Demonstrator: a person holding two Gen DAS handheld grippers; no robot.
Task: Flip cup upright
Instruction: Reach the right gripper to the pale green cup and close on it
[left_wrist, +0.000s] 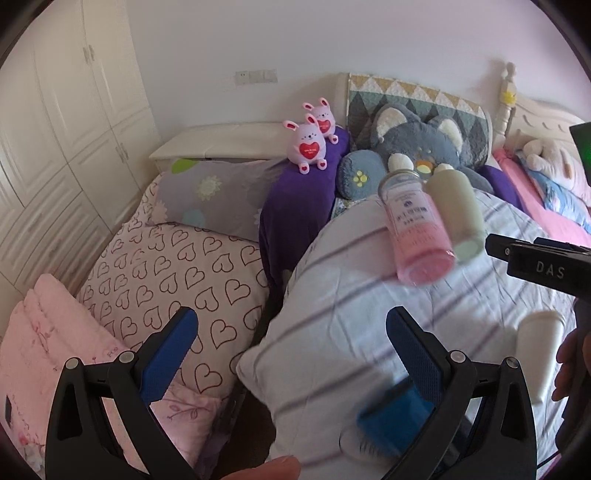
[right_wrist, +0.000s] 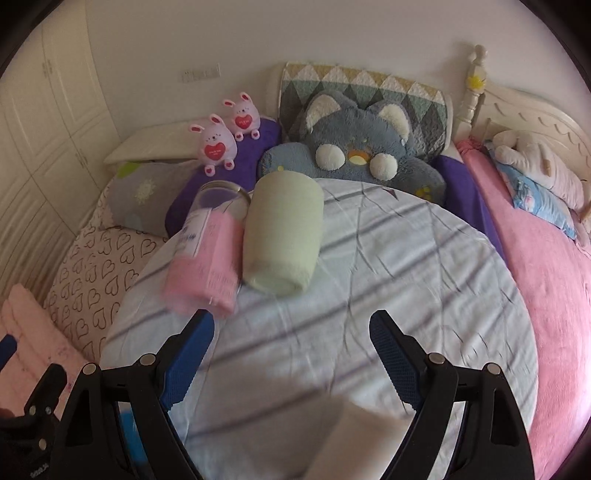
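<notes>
A pink and clear cup (left_wrist: 417, 229) lies on its side on the striped white pillow (left_wrist: 351, 314), next to a pale green cup (left_wrist: 458, 210) also on its side. In the right wrist view the pink cup (right_wrist: 207, 254) and the green cup (right_wrist: 282, 236) lie side by side ahead of my right gripper (right_wrist: 291, 332), which is open and empty. My left gripper (left_wrist: 291, 328) is open and empty, below and left of the cups. A white cup (left_wrist: 539, 350) lies near the right gripper's body (left_wrist: 535, 266). A blue cup (left_wrist: 391, 417) lies under my left gripper's right finger.
Plush toys: two pink bunnies (left_wrist: 312, 142), a grey cat cushion (right_wrist: 362, 147). A heart-print pillow (left_wrist: 177, 288), a pink folded blanket (left_wrist: 48, 350), a purple sheet (left_wrist: 295, 206), a pink blanket (right_wrist: 546, 277) on the right. White wardrobe (left_wrist: 55, 129) at left.
</notes>
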